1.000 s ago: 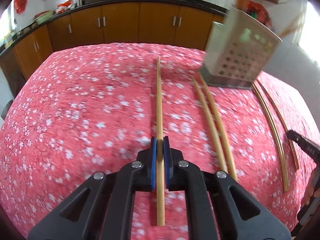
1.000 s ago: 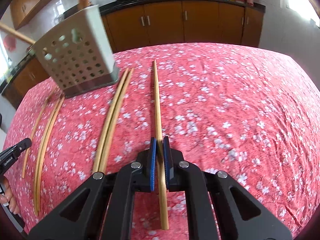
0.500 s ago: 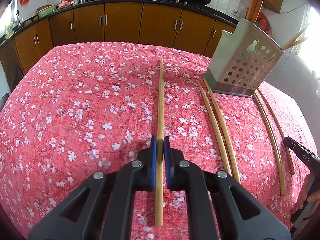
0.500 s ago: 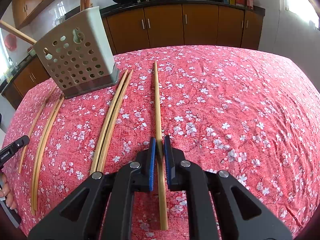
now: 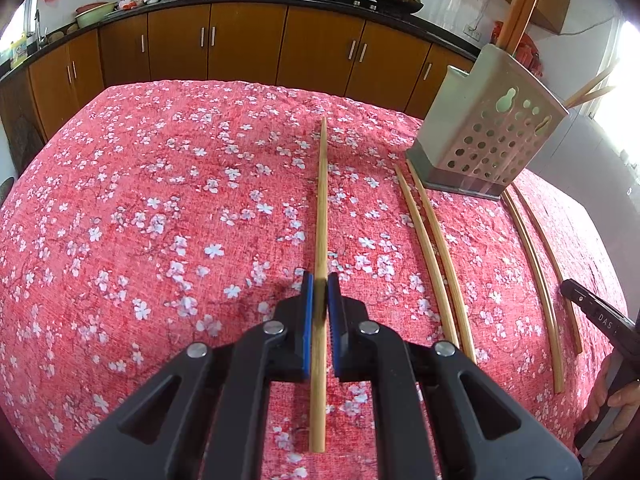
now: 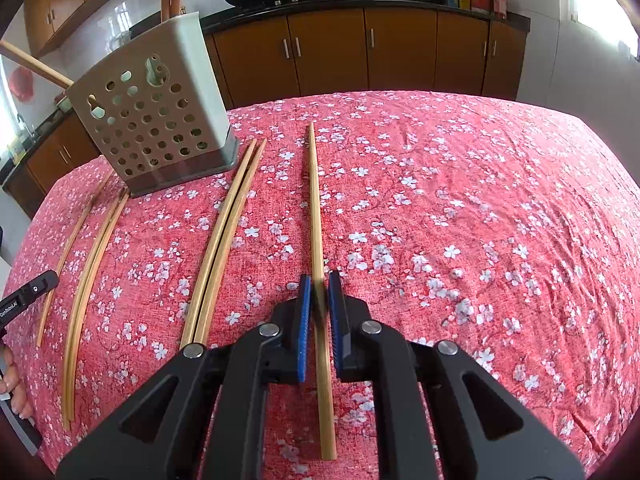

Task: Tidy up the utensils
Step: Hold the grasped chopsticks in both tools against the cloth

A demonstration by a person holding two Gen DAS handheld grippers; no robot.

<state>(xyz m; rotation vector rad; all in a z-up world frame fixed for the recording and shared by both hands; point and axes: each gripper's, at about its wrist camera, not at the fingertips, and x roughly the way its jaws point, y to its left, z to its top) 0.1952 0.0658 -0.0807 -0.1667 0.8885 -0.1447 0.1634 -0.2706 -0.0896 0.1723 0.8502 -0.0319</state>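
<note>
In the left wrist view my left gripper straddles a single wooden chopstick lying on the red floral cloth; its jaws stand slightly apart with a small gap on each side. In the right wrist view my right gripper straddles another single chopstick the same way, jaws slightly apart. A grey perforated utensil holder, also seen in the right wrist view, stands at the back with wooden utensils in it. A pair of chopsticks lies between the grippers.
More chopsticks lie on the far side of the holder. The red floral tablecloth covers the table. Orange kitchen cabinets and a counter with pans stand behind. The other gripper's edge shows at each frame's side.
Both grippers' jaws have parted slightly from the chopsticks they were clamped on. The chopsticks now rest on the cloth. The views have settled after earlier motion.
</note>
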